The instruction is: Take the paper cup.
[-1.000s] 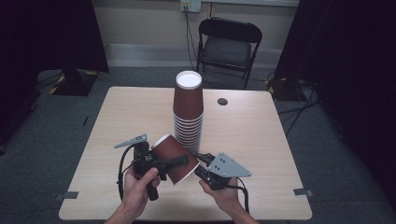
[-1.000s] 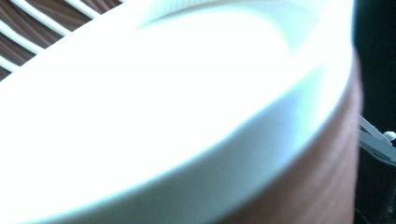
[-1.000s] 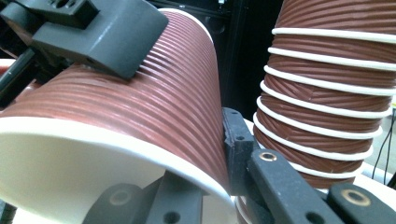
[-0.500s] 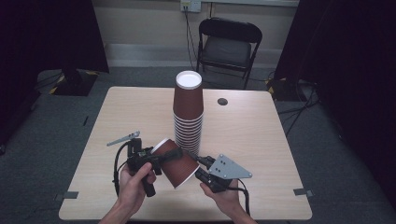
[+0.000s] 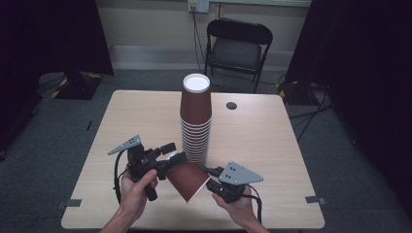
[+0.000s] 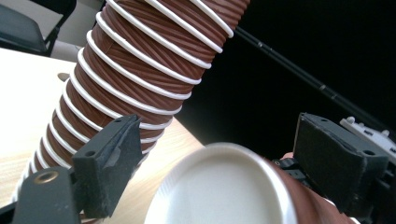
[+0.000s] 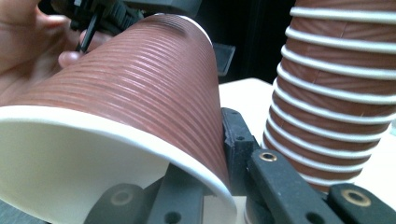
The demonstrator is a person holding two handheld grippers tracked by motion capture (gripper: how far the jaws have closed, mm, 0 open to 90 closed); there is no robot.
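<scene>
loose cup (image 5: 188, 178): brown ribbed paper cup, tipped on its side, lower centre of high view, held above the table (image 5: 272, 141), open mouth toward lower right
left gripper (image 5: 167, 158): jaws spread, one either side of the cup's white base (image 6: 224, 186)
right gripper (image 5: 212, 172): jaws pinching the cup's rim wall (image 7: 219, 154), one jaw inside, one outside
cup stack (image 5: 196, 121): upside down, centre of frame, just behind the loose cup
</scene>
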